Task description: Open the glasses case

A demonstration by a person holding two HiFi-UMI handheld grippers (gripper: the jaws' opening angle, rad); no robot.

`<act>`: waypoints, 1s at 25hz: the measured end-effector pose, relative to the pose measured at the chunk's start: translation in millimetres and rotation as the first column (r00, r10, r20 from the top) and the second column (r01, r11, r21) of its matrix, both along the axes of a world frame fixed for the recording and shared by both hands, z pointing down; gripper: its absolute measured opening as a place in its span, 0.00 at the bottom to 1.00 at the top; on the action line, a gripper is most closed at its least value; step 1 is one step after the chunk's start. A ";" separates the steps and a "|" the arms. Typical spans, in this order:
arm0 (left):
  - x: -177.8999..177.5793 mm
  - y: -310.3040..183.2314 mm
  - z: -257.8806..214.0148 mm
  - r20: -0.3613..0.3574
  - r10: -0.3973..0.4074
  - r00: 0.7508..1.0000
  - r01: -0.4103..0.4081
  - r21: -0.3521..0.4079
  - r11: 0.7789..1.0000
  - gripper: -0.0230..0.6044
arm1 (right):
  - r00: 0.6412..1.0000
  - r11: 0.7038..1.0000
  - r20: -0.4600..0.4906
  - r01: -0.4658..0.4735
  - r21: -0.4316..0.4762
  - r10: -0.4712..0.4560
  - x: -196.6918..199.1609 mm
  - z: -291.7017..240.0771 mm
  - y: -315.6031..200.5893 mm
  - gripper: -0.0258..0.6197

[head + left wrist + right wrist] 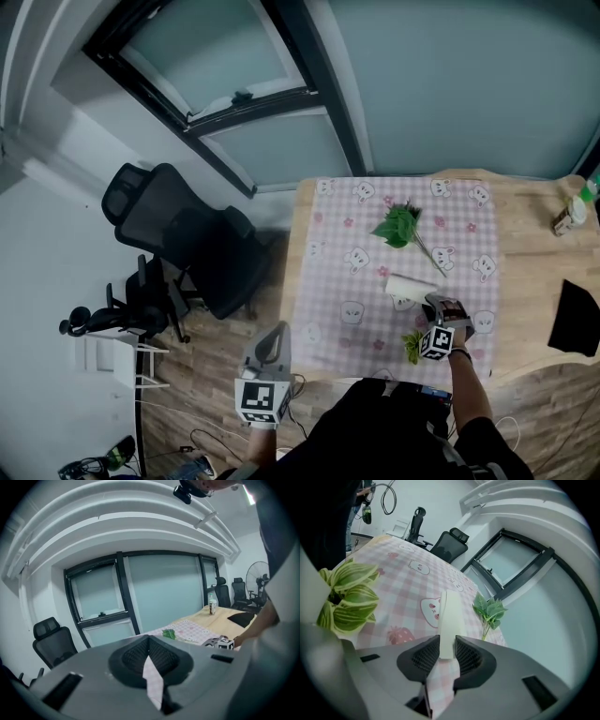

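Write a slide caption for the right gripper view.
Right gripper clamps cream glasses case on pink checked tablecloth.

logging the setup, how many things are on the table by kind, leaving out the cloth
glasses case: 1
leafy sprigs: 2
bottle: 1
flat black item: 1
total: 5

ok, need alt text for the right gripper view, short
The right tool grips the near end of a cream glasses case lying on a pink checked tablecloth. At left are striped green leaves, and a leafy sprig lies beyond the case.
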State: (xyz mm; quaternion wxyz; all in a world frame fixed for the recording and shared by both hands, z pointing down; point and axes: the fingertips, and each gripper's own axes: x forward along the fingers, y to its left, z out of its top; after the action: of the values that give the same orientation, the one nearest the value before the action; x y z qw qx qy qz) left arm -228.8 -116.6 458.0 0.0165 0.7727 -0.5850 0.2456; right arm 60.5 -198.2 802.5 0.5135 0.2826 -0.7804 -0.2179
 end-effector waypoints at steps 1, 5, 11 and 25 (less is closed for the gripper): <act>0.2 -0.6 2.0 -0.001 -0.002 1.000 0.002 0.000 1.000 0.04 | 1.000 1.000 0.006 -0.006 0.010 0.006 1.1 -1.4 -0.7 0.19; 2.0 -2.4 7.7 -0.011 -0.001 1.000 0.001 -0.008 1.000 0.04 | 0.998 0.999 0.054 -0.029 0.037 0.027 2.7 -16.6 -5.9 0.12; 3.9 -5.4 12.5 -0.018 0.004 1.000 -0.005 -0.024 1.000 0.04 | 0.939 0.975 0.274 -0.173 -0.141 0.206 17.9 -33.6 -42.2 0.07; -5.2 -3.7 15.9 0.001 -0.024 1.000 0.024 -0.054 0.998 0.04 | 0.570 0.784 0.592 -0.162 -0.599 0.570 58.6 -16.7 -80.8 0.09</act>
State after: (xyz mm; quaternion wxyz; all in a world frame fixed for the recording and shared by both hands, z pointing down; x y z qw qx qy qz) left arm -234.0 -120.3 473.9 0.0404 0.7649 -0.5874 0.2613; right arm 119.2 -279.0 785.8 0.2334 0.3704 -0.8679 0.2348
